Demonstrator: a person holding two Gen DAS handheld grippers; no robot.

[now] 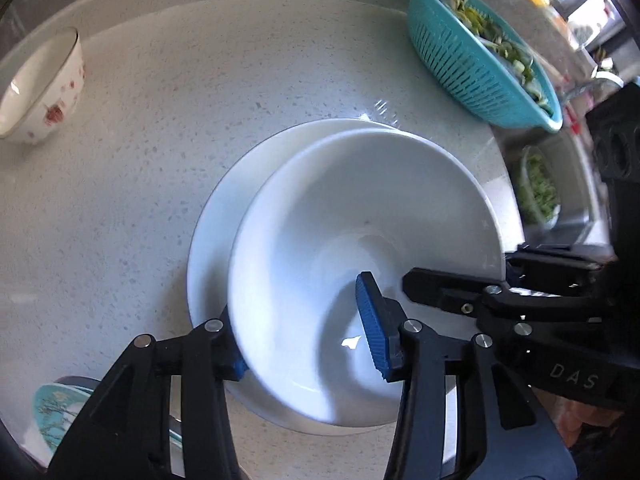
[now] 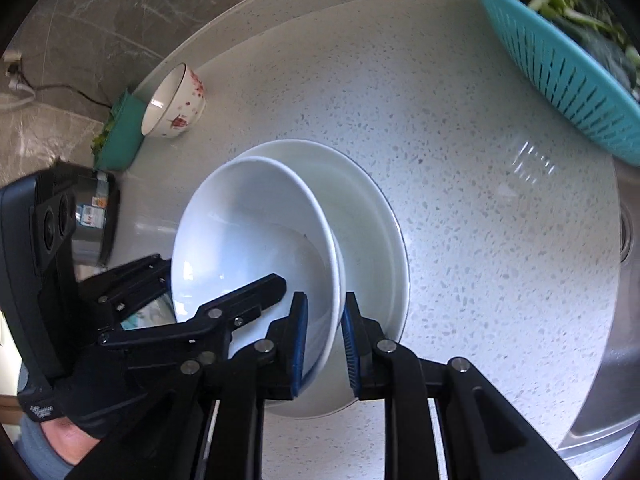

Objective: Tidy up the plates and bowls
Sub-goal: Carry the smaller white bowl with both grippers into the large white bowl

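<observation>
- A plain white ceramic bowl (image 1: 352,216) sat tilted inside a wider white ceramic plate (image 1: 224,208) on the pale speckled stone counter (image 1: 168,120).
- The left gripper (image 1: 304,328) straddled the bowl's near rim with jaws parted: 1 blue ribbed pad hung inside the bowl clear of the wall, the other sat outside at the rim. It was released, not pinching.
- The right gripper (image 2: 325,344) was clenched on the bowl's rim, 1 pad inside and 1 outside, both pressed to the wall.
- Each gripper crossed the other's view and covered part of the bowl's edge.
- A small white bowl with red flower print (image 1: 44,88) stood well apart toward the counter's back edge.
- A teal slotted plastic colander of green vegetables (image 1: 480,52) stood near the plate on the sink side.
- A steel sink (image 2: 600,380) lay beyond the counter edge, holding a dish of chopped greens (image 1: 538,188).
- A patterned teal dish (image 1: 52,412) sat partly hidden behind the left gripper's arm.
- A dark glove (image 2: 80,392) covered the hand on the left gripper.
</observation>
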